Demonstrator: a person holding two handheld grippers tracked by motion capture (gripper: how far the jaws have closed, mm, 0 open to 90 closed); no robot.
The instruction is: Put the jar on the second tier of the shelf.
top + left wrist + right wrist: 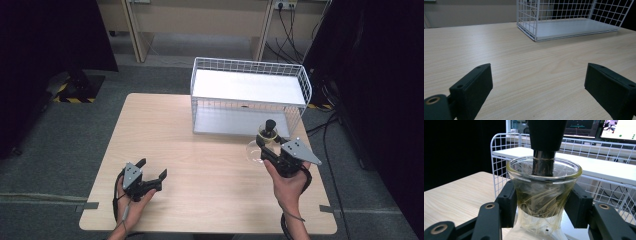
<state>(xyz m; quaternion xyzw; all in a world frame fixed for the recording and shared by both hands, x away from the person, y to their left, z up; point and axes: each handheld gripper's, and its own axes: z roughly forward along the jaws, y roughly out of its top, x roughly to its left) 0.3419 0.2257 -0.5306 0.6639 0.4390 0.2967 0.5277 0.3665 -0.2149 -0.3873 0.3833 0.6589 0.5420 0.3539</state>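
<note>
A clear glass flask [256,150] with a flared neck [544,182] hangs just above the right side of the wooden table [200,150], in front of the wire basket. A black-handled tool [270,124] stands upright in its neck, with pale fibres spread inside the glass. My right gripper [268,141] is shut on the flask's neck, one pad [507,205] on each side. At the table's front left, low over the wood, my left gripper [153,167] is open, and there is only bare table between its jaws in the left gripper view [537,85].
A white wire basket [250,65] with a white floor stands at the back right of the table, close beyond the flask. Dark curtains flank the table. Cables and wooden furniture legs lie on the floor behind it.
</note>
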